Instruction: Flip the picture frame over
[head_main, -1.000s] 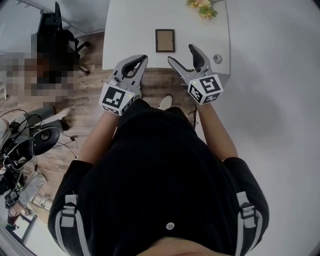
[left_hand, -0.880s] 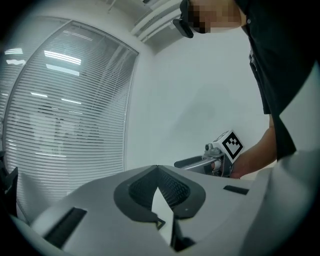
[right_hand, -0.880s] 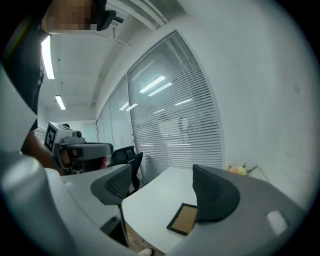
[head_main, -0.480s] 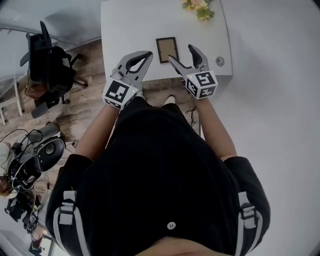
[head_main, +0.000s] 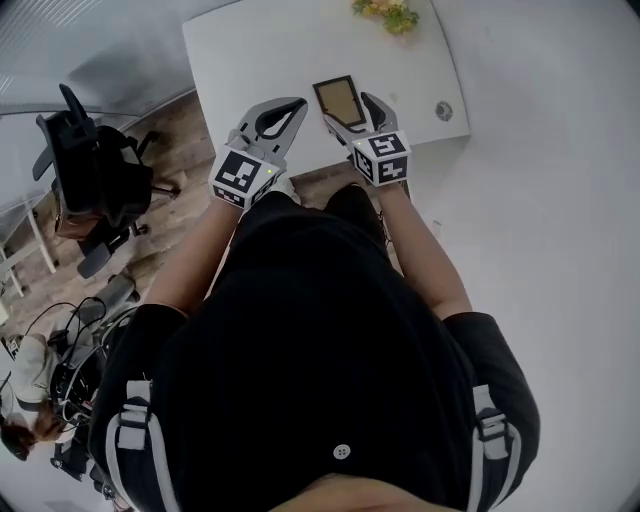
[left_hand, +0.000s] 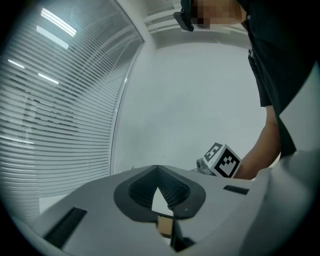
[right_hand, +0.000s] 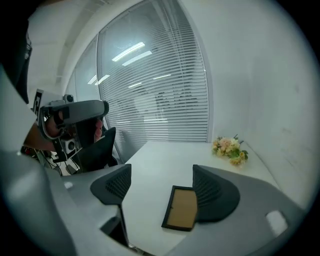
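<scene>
The picture frame (head_main: 338, 98), black-edged with a brown panel facing up, lies flat near the front edge of the white table (head_main: 250, 50). My right gripper (head_main: 347, 109) is open just above the frame's near end, one jaw on each side of it and nothing held. In the right gripper view the frame (right_hand: 181, 207) lies between the pads, partly hidden behind the right pad (right_hand: 215, 197). Left of the frame, my left gripper (head_main: 290, 104) is shut and empty over the table edge. Its own view is tilted up at a wall, with the jaws (left_hand: 158, 170) pressed together.
A small bunch of flowers (head_main: 385, 12) lies at the table's far edge, and a small round object (head_main: 443, 110) sits near the front right corner. On the wooden floor to the left are an office chair (head_main: 95, 175) and cables (head_main: 60, 370).
Both grippers have moved forward toward the table. The open right gripper now reaches the frame's near end. The left gripper stays shut.
</scene>
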